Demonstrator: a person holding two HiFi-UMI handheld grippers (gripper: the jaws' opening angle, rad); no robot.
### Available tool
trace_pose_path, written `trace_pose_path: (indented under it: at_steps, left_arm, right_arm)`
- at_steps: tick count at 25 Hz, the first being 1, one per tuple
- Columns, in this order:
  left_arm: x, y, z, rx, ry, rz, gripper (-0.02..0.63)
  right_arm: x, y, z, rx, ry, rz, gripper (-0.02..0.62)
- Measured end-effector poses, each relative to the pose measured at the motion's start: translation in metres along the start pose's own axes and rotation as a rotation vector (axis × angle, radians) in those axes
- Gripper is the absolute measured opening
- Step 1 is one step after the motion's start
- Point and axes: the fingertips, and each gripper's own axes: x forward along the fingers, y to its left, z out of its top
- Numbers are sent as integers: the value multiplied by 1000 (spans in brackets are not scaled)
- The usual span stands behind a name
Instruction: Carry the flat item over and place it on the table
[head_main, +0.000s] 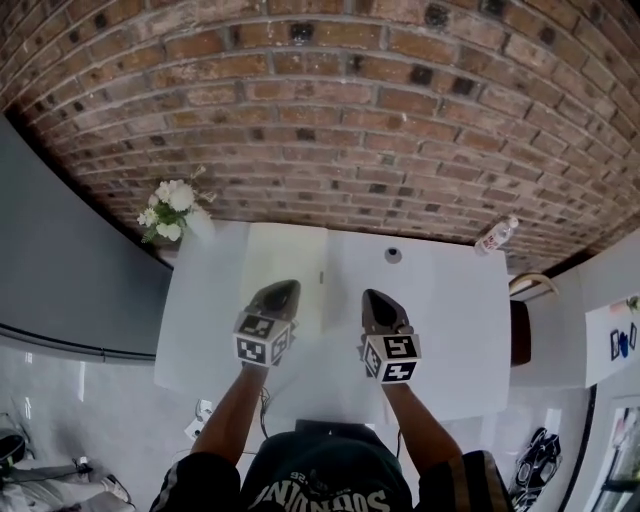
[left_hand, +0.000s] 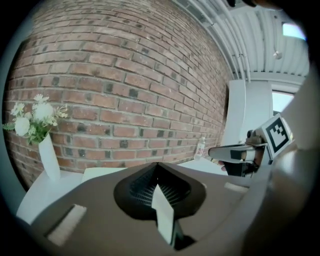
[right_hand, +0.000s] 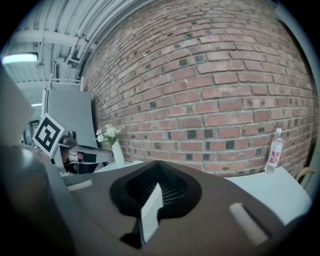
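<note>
The flat item (head_main: 285, 255) is a pale cream sheet lying on the white table (head_main: 450, 330), left of the middle and reaching to the brick wall. In the left gripper view it shows as a pale slab (left_hand: 100, 173) past the jaws. My left gripper (head_main: 283, 290) hovers over the sheet's near end, shut, with nothing between its jaws (left_hand: 157, 165). My right gripper (head_main: 375, 297) hangs just right of the sheet over bare table, also shut and empty (right_hand: 159, 164). Each gripper shows in the other's view: the right gripper (left_hand: 240, 152) and the left gripper (right_hand: 75, 150).
A white vase of flowers (head_main: 170, 212) stands at the table's back left corner. A water bottle (head_main: 497, 236) sits at the back right, and a small grey round thing (head_main: 393, 255) lies near the back middle. A chair (head_main: 525, 290) stands at the table's right end.
</note>
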Motion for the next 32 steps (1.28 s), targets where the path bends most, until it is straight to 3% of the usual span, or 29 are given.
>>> trace_pose_path:
  at_steps: [8, 17, 32]
  left_arm:
    - [-2, -44, 46, 70, -75, -46, 9]
    - [-22, -72, 71, 104, -133, -84, 9]
    - [-83, -86, 57, 95, -159, 31, 9]
  right_arm:
    - [-40, -22, 41, -13, -111, -36, 0]
    - [-63, -8, 56, -9, -168, -38, 0]
    - [-108, 19, 46, -22, -170, 58, 0]
